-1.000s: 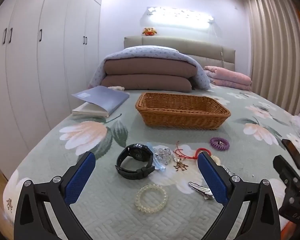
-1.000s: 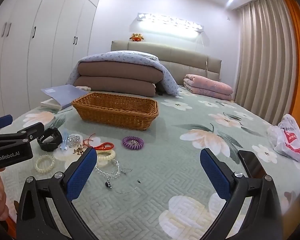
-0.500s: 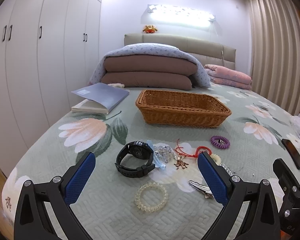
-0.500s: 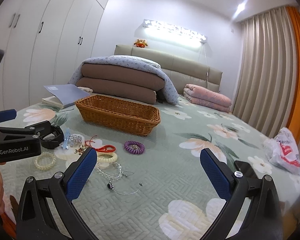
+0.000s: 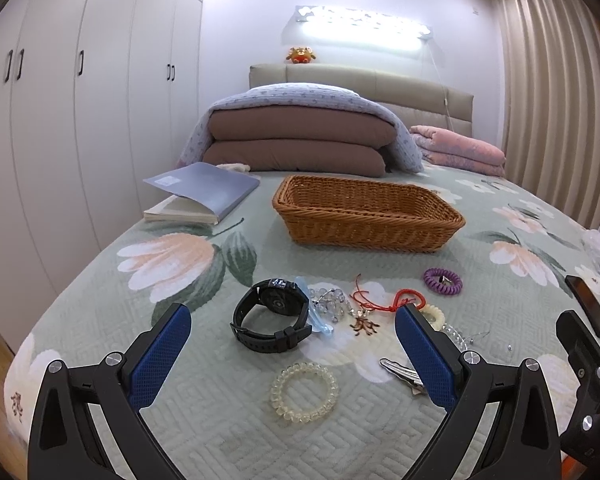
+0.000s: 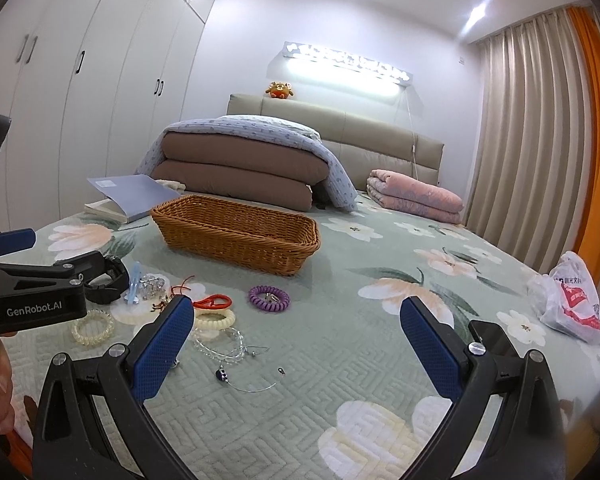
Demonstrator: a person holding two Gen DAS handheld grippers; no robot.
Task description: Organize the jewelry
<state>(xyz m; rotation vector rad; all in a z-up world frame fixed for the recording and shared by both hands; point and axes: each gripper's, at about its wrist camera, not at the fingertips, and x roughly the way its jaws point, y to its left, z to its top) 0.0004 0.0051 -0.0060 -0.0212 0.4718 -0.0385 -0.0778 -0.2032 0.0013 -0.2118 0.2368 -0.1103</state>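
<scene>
Jewelry lies scattered on the green floral bedspread in front of an empty wicker basket [image 5: 366, 216] [image 6: 236, 232]. A black watch [image 5: 274, 316], a clear bead bracelet [image 5: 304, 392], a purple coil tie [image 5: 442, 281] [image 6: 269, 298], a red cord charm [image 5: 408, 298], a cream bracelet [image 6: 216, 319] and a thin necklace [image 6: 244, 376] are spread out. My left gripper [image 5: 292, 356] is open and empty, low over the clear bracelet and watch. My right gripper [image 6: 296, 346] is open and empty, to the right of the pile.
An open blue book [image 5: 204, 192] lies left of the basket. Folded brown and blue quilts [image 5: 300, 140] and a pink blanket [image 6: 416, 196] are at the headboard. A black phone [image 5: 588, 310] and a plastic bag [image 6: 572, 300] lie at the right. Wardrobes stand along the left.
Both grippers have tilted upward a little and edged forward over the bed. Both stay open and empty. No jewelry has moved.
</scene>
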